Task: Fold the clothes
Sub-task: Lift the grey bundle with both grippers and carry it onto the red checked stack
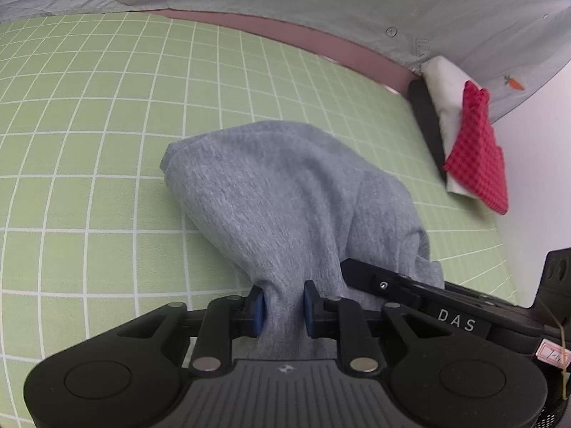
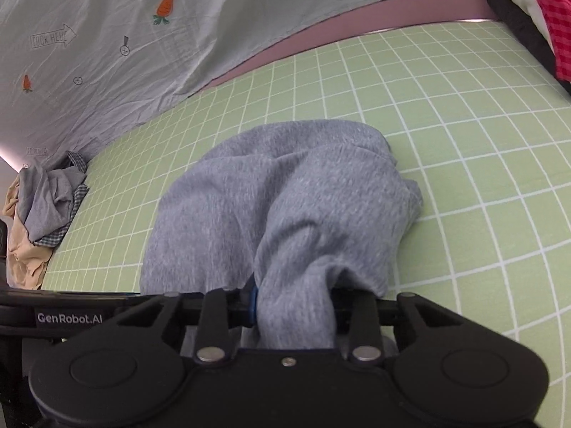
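A grey knit garment (image 1: pixel 285 196) lies bunched on the green checked sheet (image 1: pixel 89 160). My left gripper (image 1: pixel 283 306) is shut on a near fold of it, with cloth squeezed between the blue pads (image 1: pixel 257 308). In the right wrist view the same grey garment (image 2: pixel 278 199) drapes over my right gripper (image 2: pixel 294 306), which is shut on another bunch of its near edge. One blue pad (image 2: pixel 252 303) shows, the other is hidden by cloth. The right gripper's body (image 1: pixel 446 306) lies just right of the left one.
A stack of folded clothes with a red checked piece (image 1: pixel 476 157) on top sits at the far right by the wall. A heap of unfolded clothes (image 2: pixel 43 210) lies at the left edge. A pale carrot-print sheet (image 2: pixel 125 42) hangs behind the bed.
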`<state>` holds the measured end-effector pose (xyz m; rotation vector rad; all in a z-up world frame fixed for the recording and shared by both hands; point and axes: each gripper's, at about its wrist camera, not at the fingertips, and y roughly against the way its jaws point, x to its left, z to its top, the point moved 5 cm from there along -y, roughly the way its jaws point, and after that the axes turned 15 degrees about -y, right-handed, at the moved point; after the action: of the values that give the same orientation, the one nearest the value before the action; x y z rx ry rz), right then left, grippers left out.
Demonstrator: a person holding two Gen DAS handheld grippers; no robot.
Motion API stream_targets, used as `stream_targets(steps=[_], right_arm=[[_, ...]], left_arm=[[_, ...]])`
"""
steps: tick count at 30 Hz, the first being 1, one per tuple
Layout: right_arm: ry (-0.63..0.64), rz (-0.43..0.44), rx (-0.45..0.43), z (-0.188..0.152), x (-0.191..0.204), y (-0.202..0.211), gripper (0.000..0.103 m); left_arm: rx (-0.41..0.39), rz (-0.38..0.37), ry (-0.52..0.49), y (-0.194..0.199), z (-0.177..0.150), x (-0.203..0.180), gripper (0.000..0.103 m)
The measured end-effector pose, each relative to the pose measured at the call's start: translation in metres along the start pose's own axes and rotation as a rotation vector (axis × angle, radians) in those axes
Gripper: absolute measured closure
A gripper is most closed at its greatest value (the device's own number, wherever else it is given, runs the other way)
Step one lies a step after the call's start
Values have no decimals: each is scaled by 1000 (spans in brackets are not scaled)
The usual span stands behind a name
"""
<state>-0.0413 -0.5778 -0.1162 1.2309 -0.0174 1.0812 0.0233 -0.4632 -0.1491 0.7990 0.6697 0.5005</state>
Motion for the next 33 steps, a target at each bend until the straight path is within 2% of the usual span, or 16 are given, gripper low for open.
stream_targets(steps=[3,8,11,17,20,24,27,31,33], right_arm=[[-12,40,-26,-7,9,19,75],[-21,33,-48,-27,11,47,76],[-62,20,-75,-37,1,69,77],[-135,-71,-143,-55,-35,120,77],[-163,-113,-185,-57,-66,146,77],[-214,-120,-232,-45,-114,173,77],[-218,-107,-240,-30,-157,189,77],[-186,-112,-253,-2,-210,214,77],[-161,-126,-272,12,-237,226,77]], left_arm=[[-27,-5,-23,17,-6,-14,85],[-47,-33,-43,32,-22,-31,85],[-38,-93,-37,35,-33,-46,85],[-2,-201,-136,20,-40,-108,86],[11,-230,-205,0,-42,-148,87],[-11,-223,-199,-24,-40,-198,87],[-8,-207,-187,-49,-36,-238,87],[-20,-213,-291,-80,-30,-309,87],[-9,-215,-276,-99,-25,-334,89]])
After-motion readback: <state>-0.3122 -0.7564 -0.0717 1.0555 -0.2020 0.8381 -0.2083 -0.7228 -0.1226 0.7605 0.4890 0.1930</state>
